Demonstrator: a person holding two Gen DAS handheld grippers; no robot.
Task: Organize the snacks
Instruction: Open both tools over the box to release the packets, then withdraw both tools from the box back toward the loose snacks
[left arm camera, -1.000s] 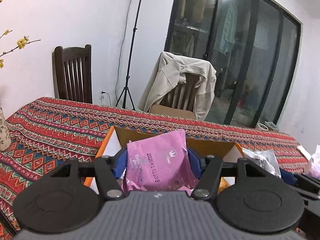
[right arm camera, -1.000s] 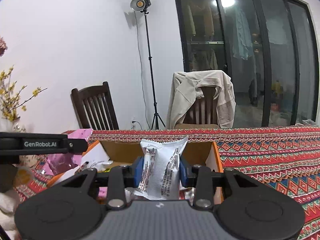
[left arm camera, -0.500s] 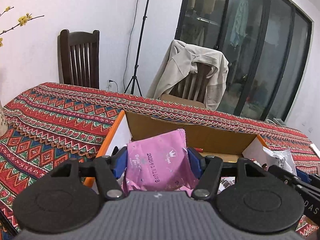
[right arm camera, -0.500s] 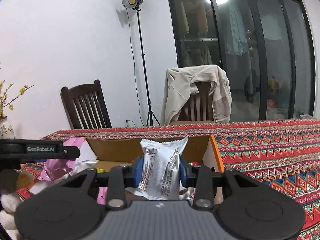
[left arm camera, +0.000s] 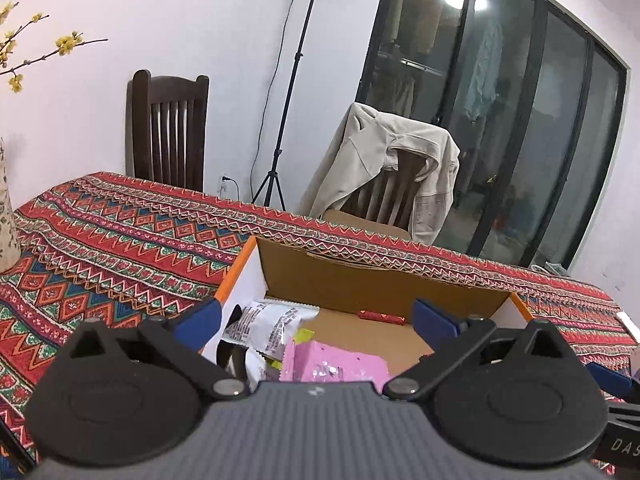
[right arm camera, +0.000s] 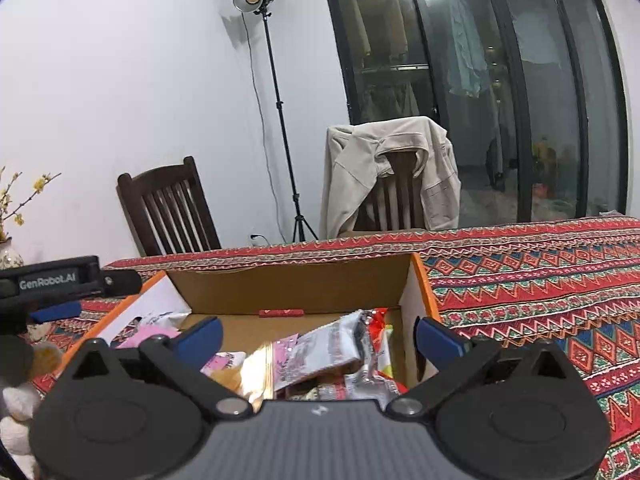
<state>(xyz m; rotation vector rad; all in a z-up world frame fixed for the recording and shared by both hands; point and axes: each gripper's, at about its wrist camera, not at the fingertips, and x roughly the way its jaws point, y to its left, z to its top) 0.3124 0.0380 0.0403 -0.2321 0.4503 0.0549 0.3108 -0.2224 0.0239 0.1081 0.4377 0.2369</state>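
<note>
Crinkled foil packets (right arm camera: 328,352) fill rectangular cardboard box (right arm camera: 288,286).

White wall (right arm camera: 120,80), two dark chairs (right arm camera: 168,208), jacket (right arm camera: 392,168), light stand (right arm camera: 256,0), glass doors (right arm camera: 500,100)

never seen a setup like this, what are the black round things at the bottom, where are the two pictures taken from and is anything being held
Those black discs are handheld grippers, one in each of a person's hands, each carrying a camera looking along its two blue-tipped fingers. One picture is from the left gripper, the other from the right gripper. Both hang over an open cardboard box on a table with a patterned red cloth. Their jaws have just been opening and now hold nothing. A pink packet and a white packet lie in the box among other snacks.
</note>
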